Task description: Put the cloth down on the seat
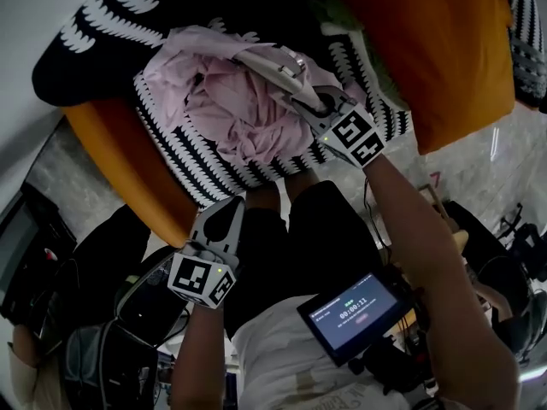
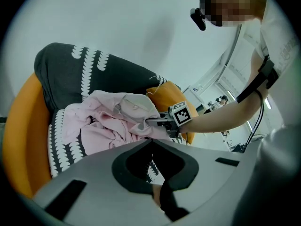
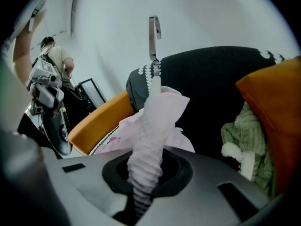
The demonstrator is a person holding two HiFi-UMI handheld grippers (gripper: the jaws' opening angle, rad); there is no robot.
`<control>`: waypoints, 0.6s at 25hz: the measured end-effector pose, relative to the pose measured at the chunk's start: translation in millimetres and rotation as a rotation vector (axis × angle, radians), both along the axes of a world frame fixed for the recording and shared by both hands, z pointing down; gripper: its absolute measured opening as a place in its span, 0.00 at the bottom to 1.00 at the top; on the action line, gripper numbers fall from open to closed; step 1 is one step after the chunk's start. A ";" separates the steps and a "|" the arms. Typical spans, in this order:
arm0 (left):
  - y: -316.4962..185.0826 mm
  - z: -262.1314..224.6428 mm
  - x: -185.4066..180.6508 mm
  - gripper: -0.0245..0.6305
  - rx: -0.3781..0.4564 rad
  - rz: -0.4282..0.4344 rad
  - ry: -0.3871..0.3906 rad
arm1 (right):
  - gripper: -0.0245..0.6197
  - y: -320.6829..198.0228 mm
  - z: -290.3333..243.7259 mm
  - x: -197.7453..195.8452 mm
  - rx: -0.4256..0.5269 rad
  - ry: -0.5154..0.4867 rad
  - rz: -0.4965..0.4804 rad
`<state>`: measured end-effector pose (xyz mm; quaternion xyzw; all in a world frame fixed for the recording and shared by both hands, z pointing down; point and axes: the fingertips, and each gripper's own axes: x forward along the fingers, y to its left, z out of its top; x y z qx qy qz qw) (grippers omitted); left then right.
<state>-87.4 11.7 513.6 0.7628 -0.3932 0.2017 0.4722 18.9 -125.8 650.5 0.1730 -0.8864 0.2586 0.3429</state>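
Observation:
A crumpled pink cloth (image 1: 235, 105) lies heaped on the seat of an orange chair (image 1: 128, 165), which is covered by a black-and-white patterned throw (image 1: 201, 165). My right gripper (image 1: 272, 61) reaches over the heap from the right and is shut on a fold of the pink cloth (image 3: 150, 126), which runs up between its jaws. The left gripper view shows the right gripper (image 2: 149, 122) at the heap's right side. My left gripper (image 1: 225, 212) hangs below the seat's front edge, shut with nothing in it, a short way from the cloth (image 2: 108, 121).
An orange cushion (image 1: 427, 41) leans at the right of the chair, with a green knitted thing (image 3: 244, 140) beside it. A small screen (image 1: 355, 314) sits at the person's chest. Dark equipment (image 1: 51, 254) stands on the floor at the left.

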 end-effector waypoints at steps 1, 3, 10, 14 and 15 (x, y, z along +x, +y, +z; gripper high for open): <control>2.8 3.0 2.2 0.05 -0.006 0.002 0.001 | 0.09 1.0 5.6 3.4 -0.018 -0.006 0.026; 6.6 10.1 5.6 0.05 -0.018 0.005 0.000 | 0.09 2.5 19.1 10.2 -0.057 -0.017 0.078; 6.6 19.9 8.1 0.05 -0.029 0.007 0.002 | 0.09 6.7 58.8 34.7 -0.142 0.019 0.169; -2.6 16.6 6.4 0.05 -0.023 0.011 0.002 | 0.09 2.3 69.2 39.9 -0.190 0.014 0.202; -3.8 16.6 6.4 0.05 -0.023 0.012 0.003 | 0.09 1.1 73.3 41.7 -0.205 0.013 0.215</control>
